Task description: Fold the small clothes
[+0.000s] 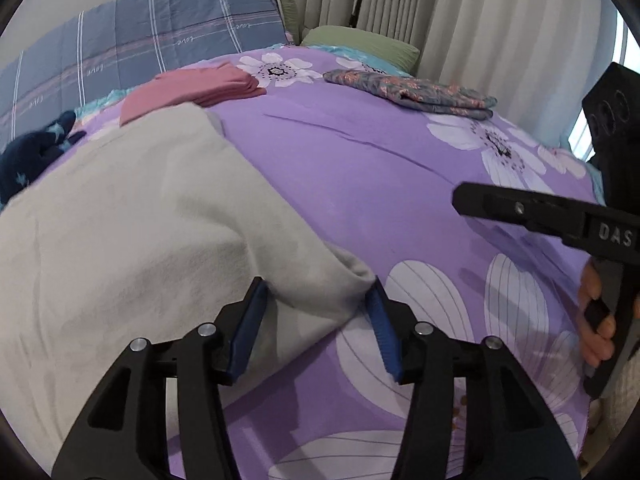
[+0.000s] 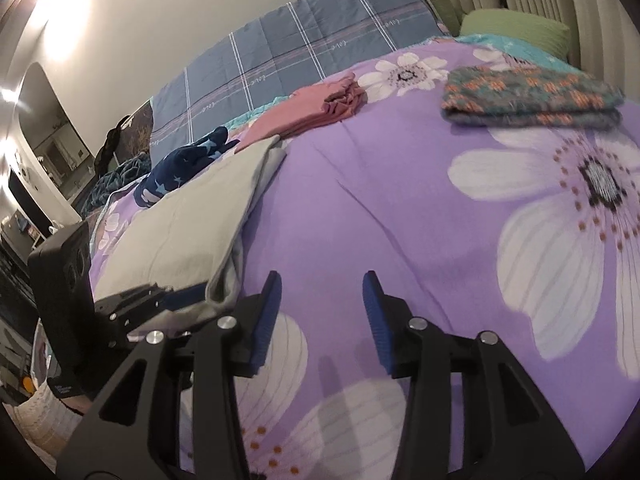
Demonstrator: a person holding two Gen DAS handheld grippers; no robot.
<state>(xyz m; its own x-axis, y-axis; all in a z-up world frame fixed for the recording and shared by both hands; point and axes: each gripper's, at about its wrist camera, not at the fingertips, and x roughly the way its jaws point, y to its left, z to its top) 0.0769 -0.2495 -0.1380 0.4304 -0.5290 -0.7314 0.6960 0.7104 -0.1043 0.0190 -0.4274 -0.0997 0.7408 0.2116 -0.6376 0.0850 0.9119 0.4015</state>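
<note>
Two grippers apart | left gripper (image 1: pixel 318 320) straddles grey garment (image 1: pixel 132 216) corner; clamp both layers | right gripper (image 2: pixel 320 316) beside it, empty

Grey garment (image 1: pixel 132 216) runs past the left edge.

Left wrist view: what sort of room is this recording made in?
Most likely a home bedroom. The work surface is a bed with a purple floral bedspread, a green pillow lies at its far end, and pleated curtains hang behind it. Folded clothes lie on the spread.
</note>
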